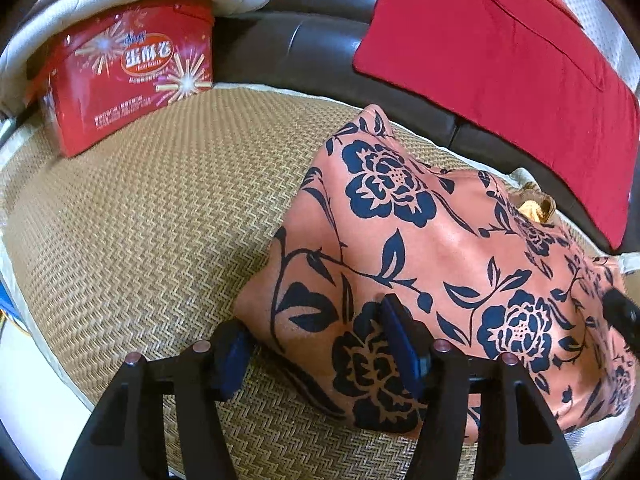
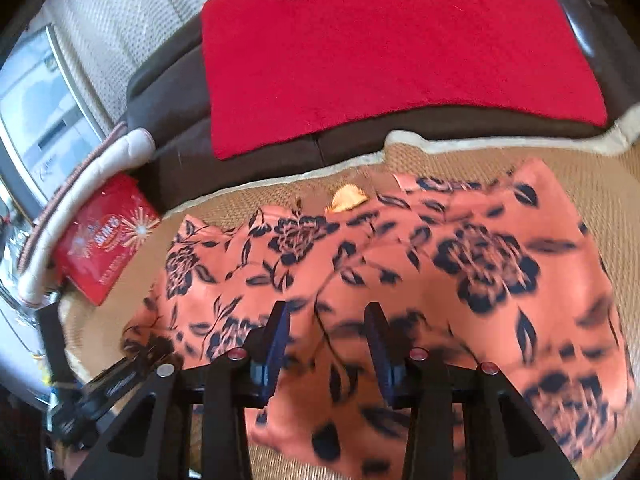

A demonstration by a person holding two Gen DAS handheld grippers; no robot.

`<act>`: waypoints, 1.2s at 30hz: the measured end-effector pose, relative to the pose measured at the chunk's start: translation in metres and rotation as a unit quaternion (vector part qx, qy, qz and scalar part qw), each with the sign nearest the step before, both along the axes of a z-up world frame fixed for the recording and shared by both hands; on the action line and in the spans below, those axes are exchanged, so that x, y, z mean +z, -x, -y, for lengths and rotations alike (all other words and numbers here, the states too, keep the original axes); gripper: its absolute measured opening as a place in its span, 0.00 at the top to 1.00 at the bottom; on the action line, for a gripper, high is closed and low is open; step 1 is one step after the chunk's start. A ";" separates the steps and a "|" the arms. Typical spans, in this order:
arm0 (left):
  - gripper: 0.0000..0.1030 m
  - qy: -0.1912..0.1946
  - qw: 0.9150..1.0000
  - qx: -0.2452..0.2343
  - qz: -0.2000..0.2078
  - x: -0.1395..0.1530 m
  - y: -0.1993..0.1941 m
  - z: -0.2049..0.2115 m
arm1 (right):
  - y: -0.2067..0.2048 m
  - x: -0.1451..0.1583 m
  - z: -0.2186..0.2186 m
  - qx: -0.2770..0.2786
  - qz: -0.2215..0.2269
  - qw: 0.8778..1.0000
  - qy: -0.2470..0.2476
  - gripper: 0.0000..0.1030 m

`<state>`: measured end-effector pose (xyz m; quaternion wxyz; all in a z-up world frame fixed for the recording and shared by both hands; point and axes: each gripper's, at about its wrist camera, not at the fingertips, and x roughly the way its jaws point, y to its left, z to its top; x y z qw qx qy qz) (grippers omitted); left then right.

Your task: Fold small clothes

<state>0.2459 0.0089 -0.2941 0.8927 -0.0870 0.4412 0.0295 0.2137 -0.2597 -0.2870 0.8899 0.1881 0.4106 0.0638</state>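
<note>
- The floral garment (image 1: 432,248), salmon with navy flowers, lies on the woven mat (image 1: 152,220), bunched and humped rather than flat; judging by this, folding is underway, not finished.
- The left gripper (image 1: 320,344) has its fingers apart, straddling the garment's near edge without pinching it.
- The right gripper (image 2: 326,344) hovers over the cloth, fingers apart and holding nothing.
- Beyond the garment, a red cloth (image 2: 392,64) lies flat on the dark sofa edge (image 1: 320,48), and a red box (image 1: 128,76) stands far left.

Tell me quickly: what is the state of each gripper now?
Left gripper: open, holding nothing, over the edge of the orange garment with dark blue flowers.
Right gripper: open above it, holding nothing.
</note>
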 end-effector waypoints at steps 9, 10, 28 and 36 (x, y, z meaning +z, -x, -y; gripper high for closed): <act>0.39 -0.035 0.999 -0.004 0.009 0.002 0.005 0.008 | -0.033 -0.043 -0.011 0.023 -0.020 0.999 0.015 0.60; 0.39 -0.038 0.999 -0.004 0.010 0.002 0.006 0.009 | -0.033 -0.042 -0.009 0.023 -0.021 0.999 0.011 0.60; 0.34 -0.052 0.998 0.013 0.018 -0.002 -0.001 0.017 | -0.023 -0.037 0.003 0.021 -0.014 0.999 -0.033 0.60; 0.34 -0.043 0.999 0.018 0.014 -0.004 -0.005 0.014 | -0.034 -0.044 0.002 0.018 -0.029 0.998 -0.052 0.60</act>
